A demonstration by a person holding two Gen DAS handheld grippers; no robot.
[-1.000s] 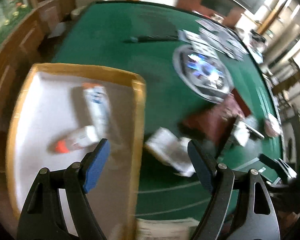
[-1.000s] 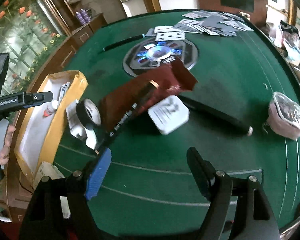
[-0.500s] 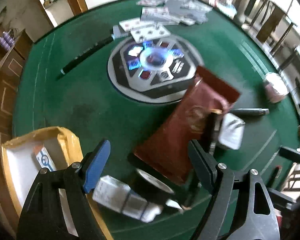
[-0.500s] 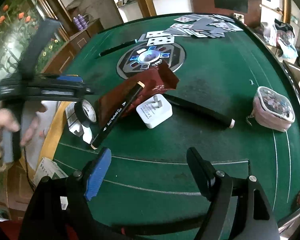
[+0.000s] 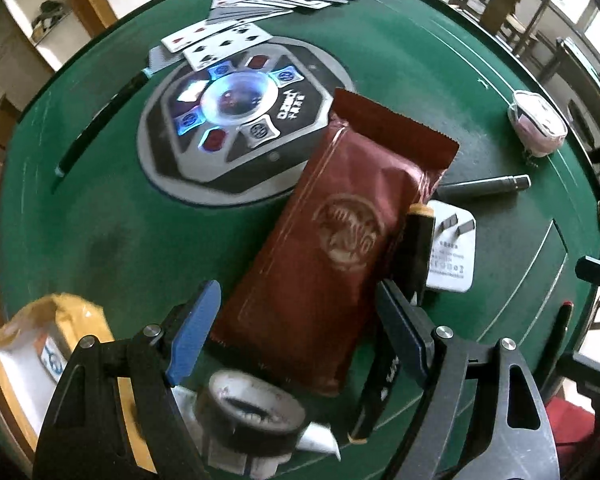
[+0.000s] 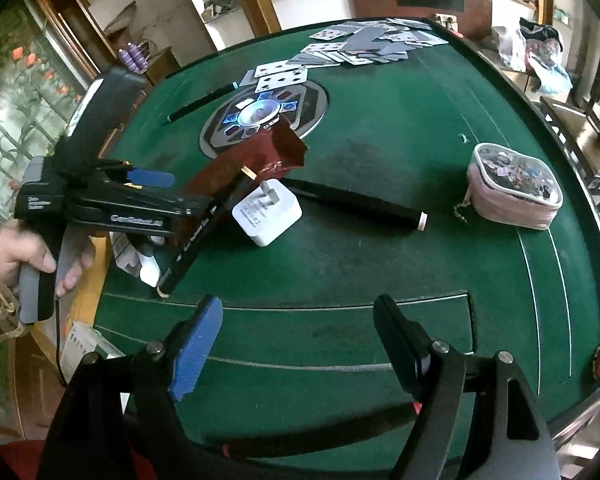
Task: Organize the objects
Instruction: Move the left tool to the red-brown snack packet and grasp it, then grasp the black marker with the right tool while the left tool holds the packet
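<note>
1. Green felt covered the round card table (image 6: 380,184), with playing cards scattered at its far side.
2. Between the left gripper's (image 5: 296,328) spread jaws lay the long dark-red foil packet (image 5: 340,248), its long axis running away from them, pads not touching.
3. Farther off, the right gripper (image 6: 296,340) hung spread and empty over bare felt.

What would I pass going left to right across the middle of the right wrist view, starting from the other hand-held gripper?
Left hand-held gripper → red packet → white charger → black pen → pink pouch.
</note>
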